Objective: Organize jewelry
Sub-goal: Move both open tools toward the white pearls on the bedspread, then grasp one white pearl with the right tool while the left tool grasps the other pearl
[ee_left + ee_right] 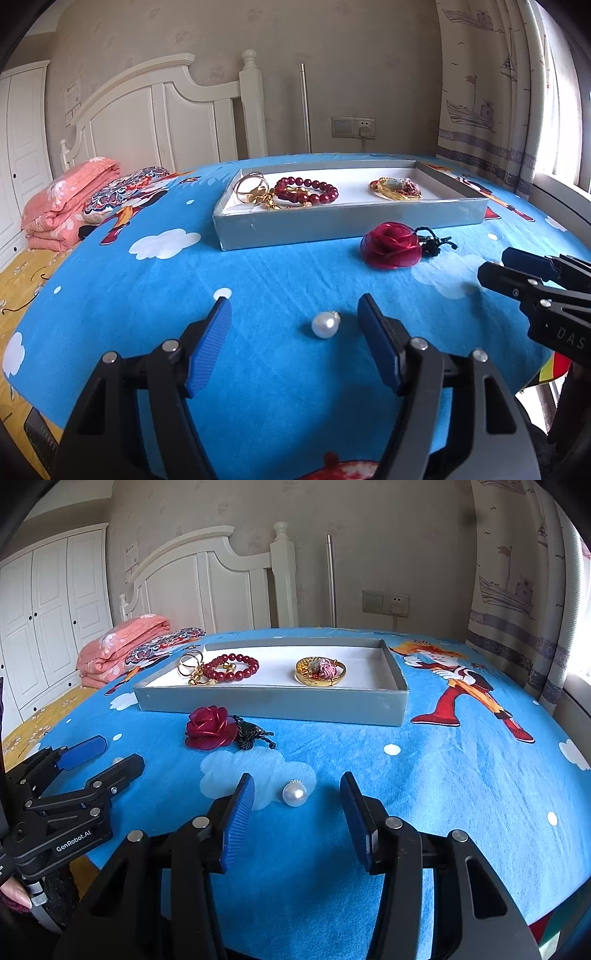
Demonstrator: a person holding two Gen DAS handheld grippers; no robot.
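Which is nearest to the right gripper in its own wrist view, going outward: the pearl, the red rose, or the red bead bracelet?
From the right gripper:
1. Pearl, on the bedspread between its open fingers.
2. Red rose, ahead and left, before the tray.
3. Red bead bracelet, inside the tray, left end.

Left gripper (291, 306) and right gripper (297, 784) (both) gape wide.

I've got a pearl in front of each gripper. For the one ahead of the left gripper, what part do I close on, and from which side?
Close on the round body of the pearl, across its widest part, not the tiny metal cap at its far upper right. It lies loose on the blue blanket, nearly between the open fingers of the left gripper, slightly toward the right one. Probably come straight forward and down, fingers low, since a sphere rolls easily.
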